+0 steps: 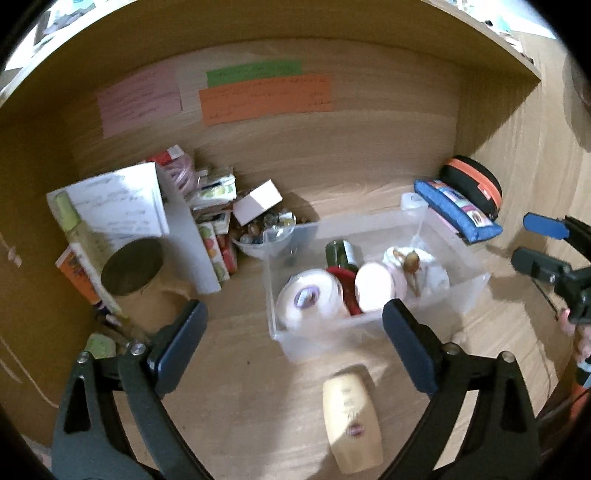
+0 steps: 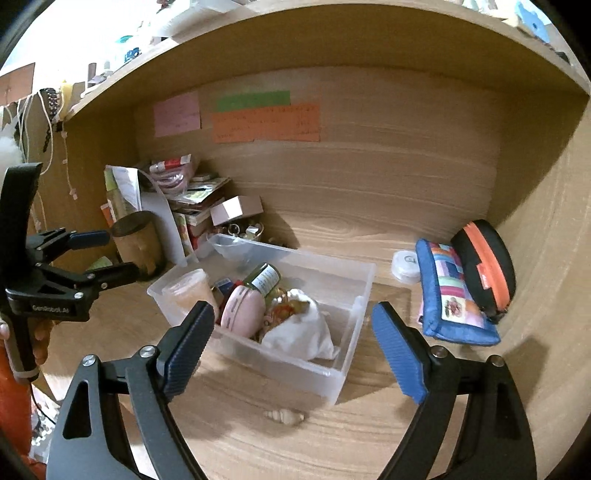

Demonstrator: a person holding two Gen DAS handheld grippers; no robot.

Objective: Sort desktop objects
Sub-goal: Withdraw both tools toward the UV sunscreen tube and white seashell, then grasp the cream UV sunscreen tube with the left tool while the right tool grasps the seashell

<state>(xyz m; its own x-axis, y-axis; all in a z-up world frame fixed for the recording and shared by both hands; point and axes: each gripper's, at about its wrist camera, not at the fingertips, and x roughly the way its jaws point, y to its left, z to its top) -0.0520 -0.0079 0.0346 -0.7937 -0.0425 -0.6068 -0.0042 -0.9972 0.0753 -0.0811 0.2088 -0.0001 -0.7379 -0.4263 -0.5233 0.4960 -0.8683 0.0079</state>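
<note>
A light wood-grain desk surface (image 2: pixel 369 435) runs back to a wooden back panel (image 2: pixel 388 166) of the same tone, boxed in by wooden side walls and a wooden shelf board (image 2: pixel 332 33) overhead. Taped to the back panel are a pink paper note (image 2: pixel 177 113), a green paper strip (image 2: pixel 253 100) and, just below it, an orange paper sheet (image 2: pixel 266 123). The recess is dim, while bright light falls above the shelf board.
</note>
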